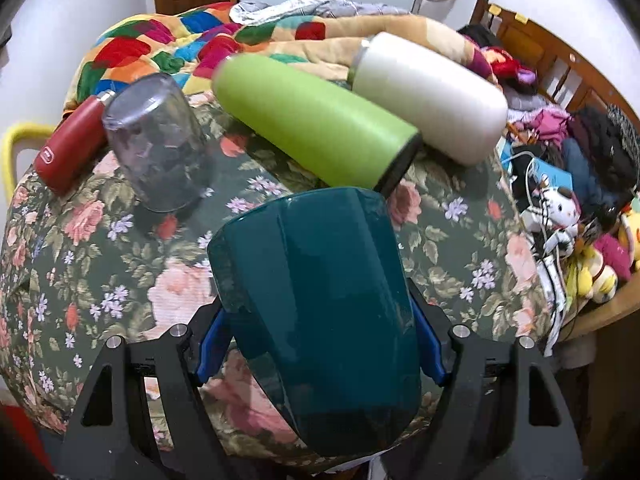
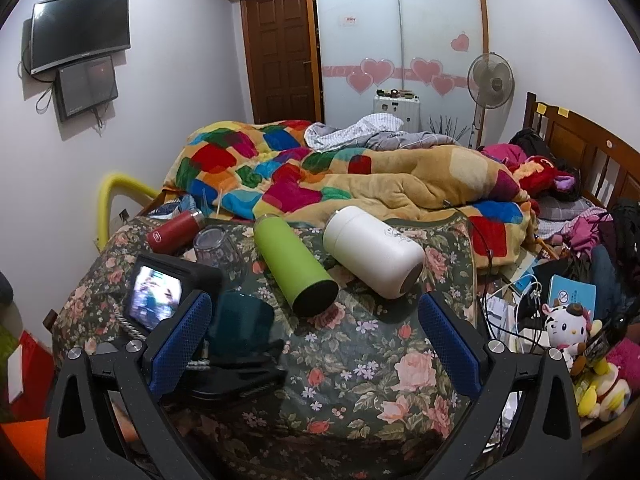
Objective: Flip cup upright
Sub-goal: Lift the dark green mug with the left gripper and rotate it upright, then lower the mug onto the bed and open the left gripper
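A teal cup (image 1: pixel 320 320) sits between the blue pads of my left gripper (image 1: pixel 320 344), which is shut on it; its closed base points away from the camera, over the floral bedspread (image 1: pixel 120 280). In the right wrist view the same teal cup (image 2: pixel 240 328) shows at lower left, held by the other gripper with its camera screen. My right gripper (image 2: pixel 316 344) is open and empty above the floral bedspread (image 2: pixel 360 380).
A clear glass (image 1: pixel 160 148) stands upside down at left. A red bottle (image 1: pixel 68 152), a green bottle (image 1: pixel 316 128) and a white bottle (image 1: pixel 428 96) lie on the bed. A colourful quilt (image 2: pixel 320 172) lies behind. Cables and plush toys (image 2: pixel 564 332) crowd the right edge.
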Demonstrator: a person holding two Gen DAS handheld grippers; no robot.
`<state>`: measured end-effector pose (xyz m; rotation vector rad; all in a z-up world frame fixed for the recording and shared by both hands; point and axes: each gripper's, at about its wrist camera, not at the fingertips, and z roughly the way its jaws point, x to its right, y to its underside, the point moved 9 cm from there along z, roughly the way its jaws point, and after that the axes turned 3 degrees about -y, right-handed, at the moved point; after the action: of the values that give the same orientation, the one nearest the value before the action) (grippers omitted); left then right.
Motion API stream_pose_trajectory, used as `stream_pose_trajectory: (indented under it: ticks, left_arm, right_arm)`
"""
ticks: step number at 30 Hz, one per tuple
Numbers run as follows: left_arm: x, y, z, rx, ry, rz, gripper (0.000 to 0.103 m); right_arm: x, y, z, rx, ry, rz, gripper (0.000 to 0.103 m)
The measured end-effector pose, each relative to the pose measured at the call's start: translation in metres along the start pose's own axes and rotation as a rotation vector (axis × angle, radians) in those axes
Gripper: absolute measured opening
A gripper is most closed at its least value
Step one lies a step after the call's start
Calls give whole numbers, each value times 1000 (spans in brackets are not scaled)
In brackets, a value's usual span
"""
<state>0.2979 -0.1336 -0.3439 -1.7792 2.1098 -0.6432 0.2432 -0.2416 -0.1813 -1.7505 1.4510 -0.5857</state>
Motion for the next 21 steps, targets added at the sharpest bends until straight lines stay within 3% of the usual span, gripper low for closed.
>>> stream_pose_trajectory:
  ticks: [15,21]
  left_arm:
    - [-1,6,13,-19,4,-10,77]
    - [-9,6,-4,-17,29,-30,85]
  right_arm:
    - [1,7,5,-33,1,1,103]
    - [-1,4,-1,-26,9,-6,103]
